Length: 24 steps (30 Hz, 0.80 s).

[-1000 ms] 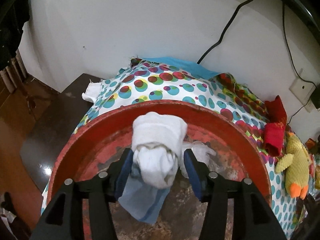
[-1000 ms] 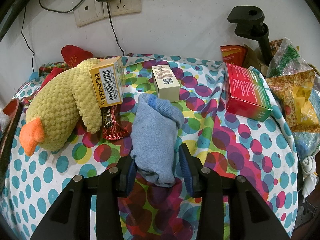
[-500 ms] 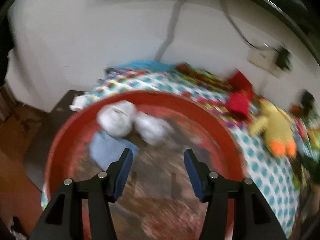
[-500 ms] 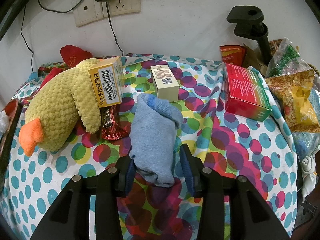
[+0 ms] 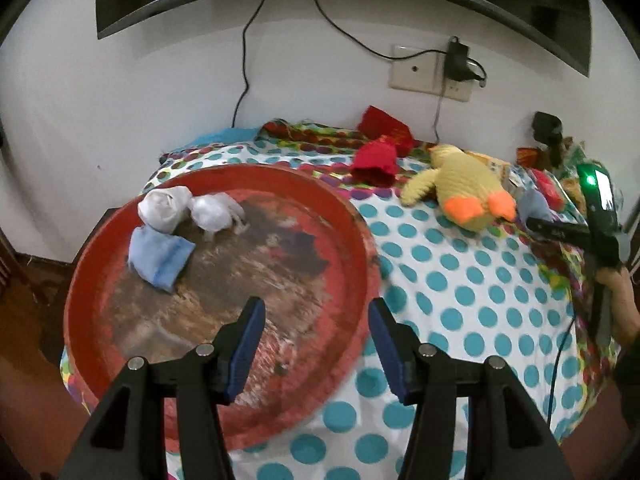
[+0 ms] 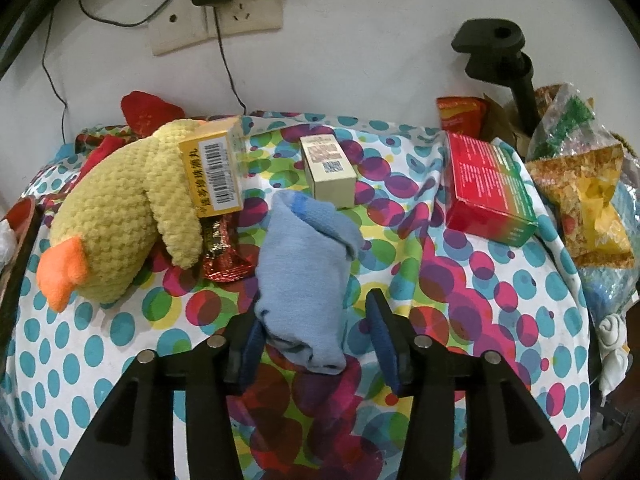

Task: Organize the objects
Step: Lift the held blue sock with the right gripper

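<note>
A big red basin [image 5: 352, 216] sits on the dotted cloth at the left. In it lie two rolled white socks [image 5: 162, 206] [image 5: 214, 212] and a light blue sock [image 5: 158, 258] at its far left. My left gripper [image 5: 314, 328] is open and empty, raised above the basin's near right rim. My right gripper [image 6: 316, 336] is open around the near end of a rolled blue sock [image 6: 304, 272] lying on the cloth; its jaws stand on either side of it. The right gripper also shows in the left wrist view [image 5: 560, 232].
A yellow plush duck [image 6: 120, 208] lies left of the blue sock, with a yellow box [image 6: 214, 172] on it and a red wrapper [image 6: 224, 256] beside it. A beige box [image 6: 328, 168], a red box [image 6: 488, 188] and snack bags [image 6: 588, 184] lie behind and right. Red socks [image 5: 376, 158] lie by the wall.
My left gripper let go of the white sock in the basin, then pulled back and swung right. My right gripper has barely moved around the blue sock.
</note>
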Motion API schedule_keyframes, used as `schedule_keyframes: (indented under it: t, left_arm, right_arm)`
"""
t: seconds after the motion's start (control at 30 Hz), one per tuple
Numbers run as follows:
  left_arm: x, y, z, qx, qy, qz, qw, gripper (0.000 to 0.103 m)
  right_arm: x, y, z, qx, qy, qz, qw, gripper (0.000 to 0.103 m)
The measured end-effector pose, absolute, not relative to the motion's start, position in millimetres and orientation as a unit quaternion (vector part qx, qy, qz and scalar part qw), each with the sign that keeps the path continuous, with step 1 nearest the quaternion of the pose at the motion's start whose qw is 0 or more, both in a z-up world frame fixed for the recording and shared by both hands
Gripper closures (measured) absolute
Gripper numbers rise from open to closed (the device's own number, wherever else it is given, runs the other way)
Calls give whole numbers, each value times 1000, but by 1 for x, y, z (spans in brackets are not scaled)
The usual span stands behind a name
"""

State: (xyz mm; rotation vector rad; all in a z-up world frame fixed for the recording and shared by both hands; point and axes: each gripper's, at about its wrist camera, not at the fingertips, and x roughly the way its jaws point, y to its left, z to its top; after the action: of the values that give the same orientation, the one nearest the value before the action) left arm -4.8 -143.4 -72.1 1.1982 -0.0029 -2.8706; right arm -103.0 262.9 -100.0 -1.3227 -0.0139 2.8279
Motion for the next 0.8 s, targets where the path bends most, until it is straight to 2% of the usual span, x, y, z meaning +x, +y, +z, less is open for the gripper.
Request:
schedule_keyframes:
  t: [0.03,0.13,0.23,0.4,0.8]
  left_arm:
    - [-1,-141,-73,379,-7,-925,16,48]
    - [9,-138,-78,373,-21,-928,12,48]
    - [18,-140,-81,369,-26,-929,13,48]
    - [19,-144,-70,359,-31,-933,18,48]
    - [41,-164,-53,380,-4,-925,24,48]
  right_arm:
    - [-103,260,-100,-422,-10,906,6,67]
    - [-102,250,-99,-420,-35,907,7,73]
    - [-100,249,-98,-415,-39,909,9,75]
    - [-101,255,-99,-418,-24,908,11,76]
    - [-100,248,-101,-419,-47,906,25,76]
